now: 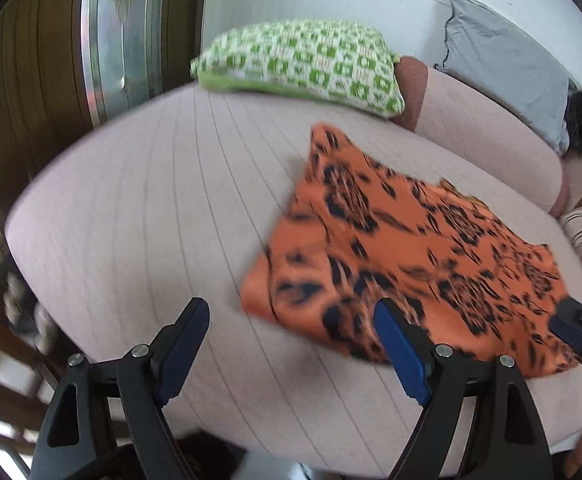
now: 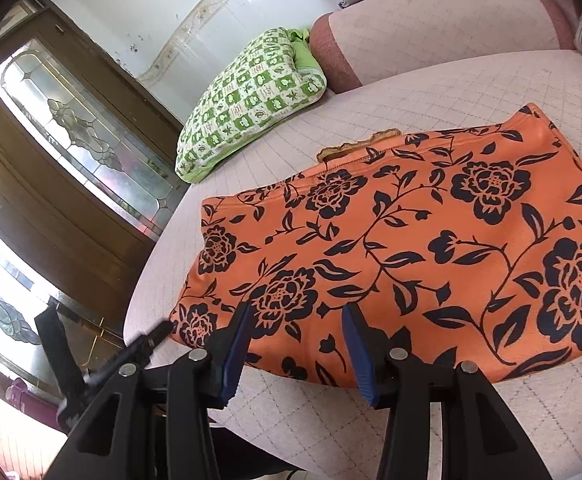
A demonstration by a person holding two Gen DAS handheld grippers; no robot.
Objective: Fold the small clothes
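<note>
Pale quilted cushioning of the sofa (image 2: 471,80) is carrying an orange floral garment (image 2: 411,248) lying flat (a green checked pillow (image 2: 247,100) is resting behind it). Both tools, left tool (image 1: 291,344) and right tool (image 2: 297,344), are hovering spread apart at its near edge, gripping nothing.

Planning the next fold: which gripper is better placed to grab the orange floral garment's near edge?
Right, probably. The right gripper sits open with the near edge of the orange black-flowered garment between its fingers. The left gripper stands wide open at the garment's corner, mostly over the pale quilted cushion.
</note>
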